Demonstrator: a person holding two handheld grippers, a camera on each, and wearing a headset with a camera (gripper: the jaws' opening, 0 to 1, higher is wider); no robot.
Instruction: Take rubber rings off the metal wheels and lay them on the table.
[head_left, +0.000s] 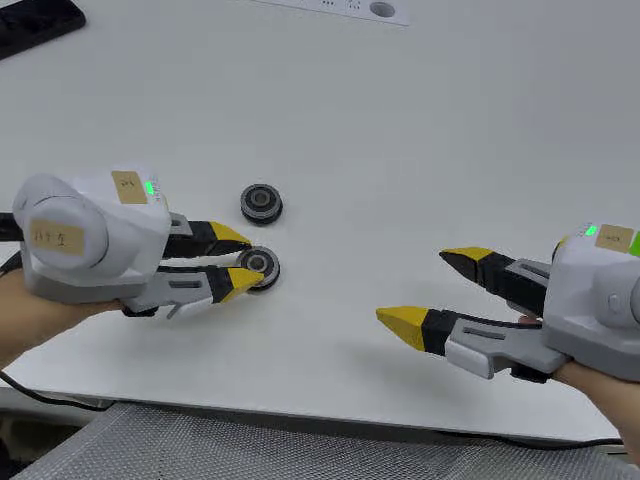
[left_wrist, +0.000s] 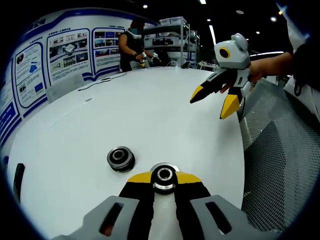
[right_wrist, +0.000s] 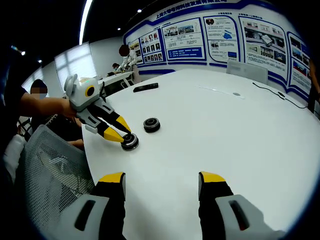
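Left hand-held gripper (head_left: 254, 257) grips near wheel (head_left: 266, 266) — far wheel (head_left: 261, 203) lies just beside.

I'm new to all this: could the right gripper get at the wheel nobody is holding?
Probably yes. The right gripper is open, with bare table between it and the free wheel; the left gripper, on the nearer wheel, sits beside that path.

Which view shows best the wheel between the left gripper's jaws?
The left gripper view: the wheel sits close and central, its hub and dark rim plain between the yellow tips. The head view shows it smaller, at the tips of the left gripper. The right gripper view shows it small and far.
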